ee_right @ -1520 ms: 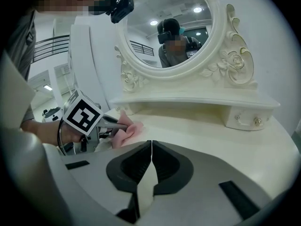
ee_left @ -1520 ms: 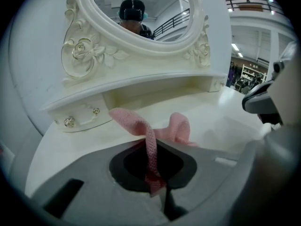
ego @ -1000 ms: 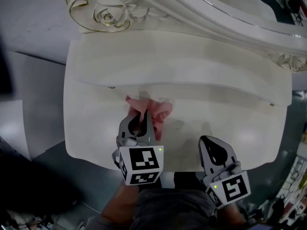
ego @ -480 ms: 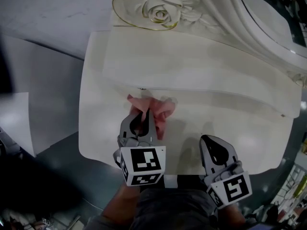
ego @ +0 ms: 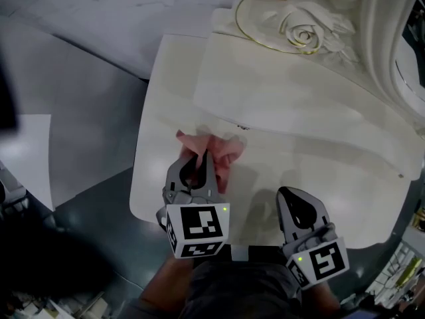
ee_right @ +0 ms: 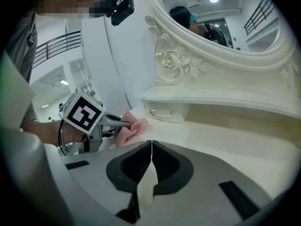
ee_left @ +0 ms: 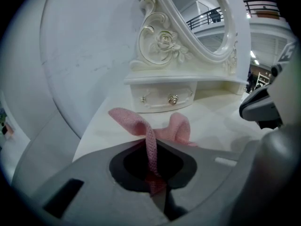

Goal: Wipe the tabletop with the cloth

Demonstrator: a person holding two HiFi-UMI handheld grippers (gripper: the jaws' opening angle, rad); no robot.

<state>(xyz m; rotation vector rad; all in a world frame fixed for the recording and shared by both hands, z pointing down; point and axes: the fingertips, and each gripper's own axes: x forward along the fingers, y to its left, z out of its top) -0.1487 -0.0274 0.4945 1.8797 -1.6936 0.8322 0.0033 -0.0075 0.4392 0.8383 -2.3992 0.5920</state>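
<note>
Grey floor [ego: 86,111] lies to the left of and below a cream-white dressing table. Its tabletop [ego: 325,178] is glossy w/ a rounded front edge. At the back sits a low raised shelf unit [ego: 285,105] w/ a small drawer [ee_left: 162,99] that has two metal knobs. Above that is an ornate white mirror frame w/ a carved rose [ego: 304,34] and gold-trimmed scroll. The oval mirror [ee_left: 211,13] reflects a bright hall w/ railings. The pink cloth [ego: 218,153] lies crumpled on the tabletop's front-left part, just short of the shelf unit and apart from it. Its long axis runs approx. across the table, left to right, w/ one end flaring toward the table's left edge and the other bunched to the right. A narrow fold runs back at right angles toward the person, into the left gripper [ego: 202,158]. That claw is clamped on this fold; the left gripper view shows the strip pinched between the jaws and the rest spread on the surface beyond the tips. The gripper points away from the person, toward the shelf unit. The right gripper [ego: 288,195] is over the tabletop's front edge, right of the left one and well apart from the cloth. Its jaws are pressed together w/ nothing between them, and it points the same way.
</note>
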